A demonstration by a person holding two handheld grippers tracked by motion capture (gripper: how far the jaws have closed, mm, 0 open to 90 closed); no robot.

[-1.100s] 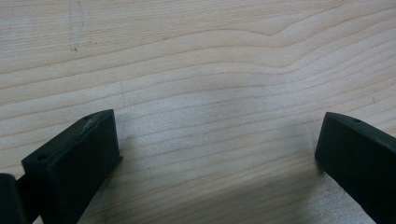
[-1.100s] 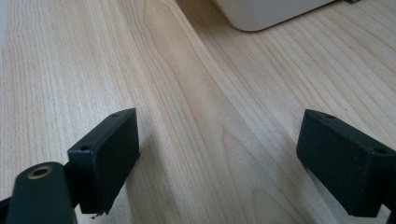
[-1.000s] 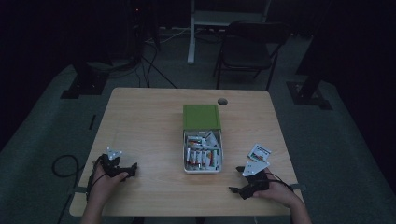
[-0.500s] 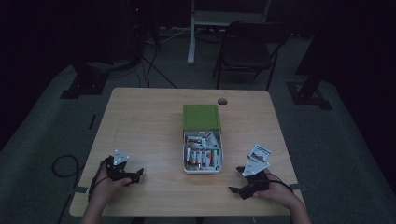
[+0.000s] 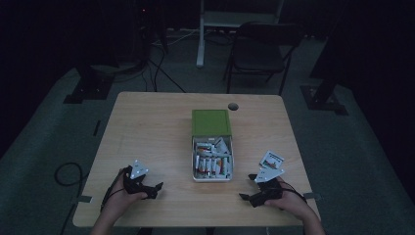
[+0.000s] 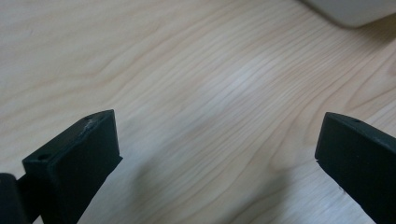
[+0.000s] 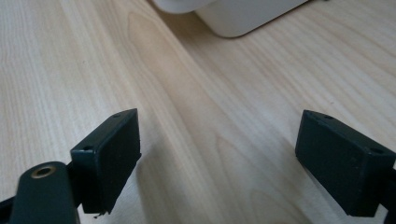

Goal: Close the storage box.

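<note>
A white rectangular box with a green hinged lid [image 5: 212, 161], filled with small batteries, sits open mid-table on the light wooden table [image 5: 156, 127]. The left gripper [image 5: 152, 188] rests near the box's lower-left, jaws spread wide over bare wood. The right gripper [image 5: 248, 188] rests near its lower-right, jaws likewise wide apart, holding nothing.

High view looks down from above the near table [image 5: 147, 127] edge. Gripper views sit close, low over the wood (white box [image 7: 243, 16] corner beyond both jaws).
</note>
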